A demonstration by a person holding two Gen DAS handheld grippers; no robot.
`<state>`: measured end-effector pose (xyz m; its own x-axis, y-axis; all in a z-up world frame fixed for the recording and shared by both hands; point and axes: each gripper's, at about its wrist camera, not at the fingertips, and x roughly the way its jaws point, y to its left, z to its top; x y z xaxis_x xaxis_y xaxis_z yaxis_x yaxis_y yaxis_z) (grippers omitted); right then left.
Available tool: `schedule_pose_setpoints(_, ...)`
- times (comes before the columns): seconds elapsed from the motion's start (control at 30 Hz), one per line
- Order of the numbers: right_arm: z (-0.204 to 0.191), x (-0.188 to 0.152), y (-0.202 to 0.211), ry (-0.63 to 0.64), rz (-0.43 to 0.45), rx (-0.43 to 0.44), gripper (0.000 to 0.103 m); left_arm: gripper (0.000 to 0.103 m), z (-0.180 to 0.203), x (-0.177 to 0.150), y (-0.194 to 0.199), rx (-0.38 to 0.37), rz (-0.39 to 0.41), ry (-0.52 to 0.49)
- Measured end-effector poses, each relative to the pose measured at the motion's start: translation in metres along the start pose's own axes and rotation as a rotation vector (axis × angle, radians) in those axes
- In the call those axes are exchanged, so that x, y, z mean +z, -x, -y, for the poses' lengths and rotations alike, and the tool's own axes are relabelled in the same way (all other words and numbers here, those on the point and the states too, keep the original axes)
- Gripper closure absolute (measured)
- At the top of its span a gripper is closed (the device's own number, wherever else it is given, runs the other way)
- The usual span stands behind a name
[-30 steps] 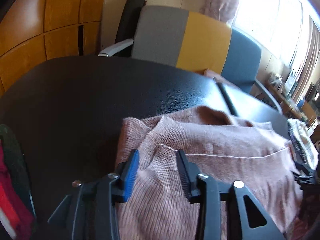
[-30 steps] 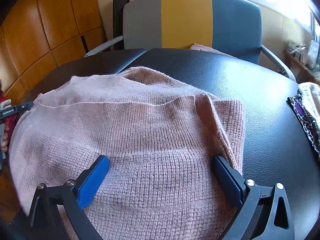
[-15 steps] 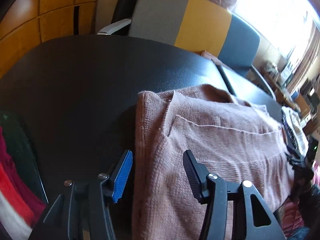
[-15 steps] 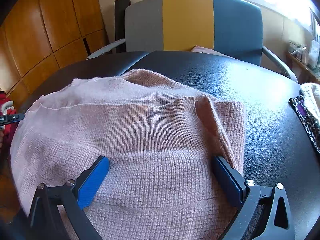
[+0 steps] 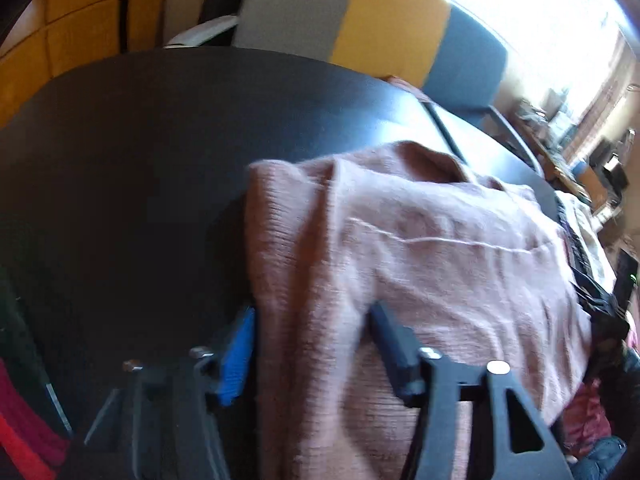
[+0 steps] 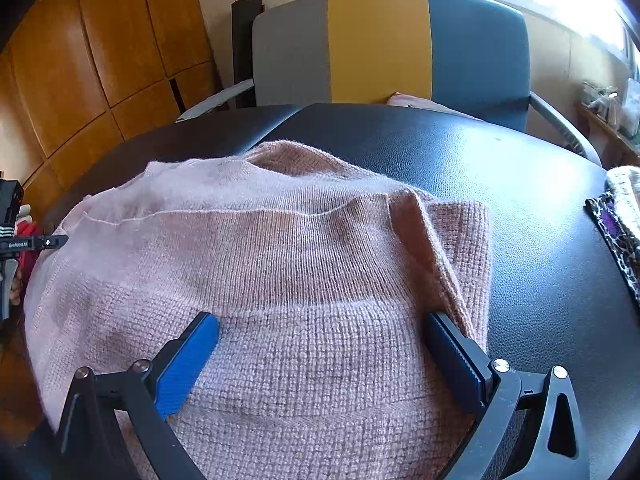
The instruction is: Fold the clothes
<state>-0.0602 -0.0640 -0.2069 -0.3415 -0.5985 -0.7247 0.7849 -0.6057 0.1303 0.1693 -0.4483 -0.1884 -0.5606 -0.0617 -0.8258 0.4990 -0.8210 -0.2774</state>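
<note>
- Sweater [image 6: 280, 280] lies part-folded on black counter [image 6: 540, 208]; left claw [image 5: 312, 344], jaws just closing, straddles its left edge.
- Right claw [image 6: 320, 356] gapes wide atop knit; best pinch all layers before lifting.

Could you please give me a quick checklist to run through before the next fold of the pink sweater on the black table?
1. Pink sweater lies on the black table, already partly folded: ok.
2. Left gripper straddles the sweater's left edge; its jaws have just been closing, with fabric between them: ok.
3. Left pads firmly pinching the fabric: cannot tell, the picture is blurred.
4. Right gripper spread wide over the sweater's near part, nothing pinched: ok.
5. Bare table beyond the sweater for the fold to land: ok.
6. Patterned cloth at the right edge lies apart from the sweater: ok.
</note>
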Motion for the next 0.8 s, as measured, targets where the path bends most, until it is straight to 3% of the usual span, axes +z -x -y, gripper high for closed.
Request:
schedule_pose_setpoints(0.03, 0.000, 0.000, 0.000, 0.000, 0.000, 0.000, 0.000, 0.075, 0.002, 0.001, 0.000, -0.015, -0.003, 0.001)
schedule_pose_setpoints(0.13, -0.001, 0.000, 0.000, 0.000, 0.000, 0.000, 0.000, 0.081, 0.007, 0.005, -0.002, -0.003, 0.009, 0.001)
schedule_pose_setpoints(0.23, -0.002, 0.004, 0.002, 0.014, -0.027, 0.013, 0.000, 0.084, -0.001, 0.017, 0.002, 0.005, 0.026, 0.064)
schedule_pose_setpoints(0.3, 0.001, 0.012, 0.005, 0.022, -0.074, 0.080, 0.000, 0.087, -0.005, 0.024, 0.006, 0.024, 0.042, 0.088)
schedule_pose_setpoints(0.4, 0.010, 0.027, 0.020, 0.020, -0.092, 0.201, 0.010, 0.088, -0.007, 0.038, 0.011, 0.049, 0.050, 0.095)
schedule_pose_setpoints(0.53, 0.016, 0.036, 0.030, 0.096, -0.125, 0.264, 0.017, 0.089, -0.002, 0.057, 0.019, 0.071, 0.052, 0.086)
schedule_pose_setpoints(0.67, 0.016, 0.033, 0.020, 0.199, -0.225, 0.306, 0.028, 0.089, 0.011, 0.064, 0.034, 0.026, 0.061, 0.097)
schedule_pose_setpoints(0.8, 0.011, 0.025, 0.007, 0.292, -0.266, 0.264, 0.034, 0.089, 0.038, 0.068, 0.061, -0.104, 0.088, 0.106)
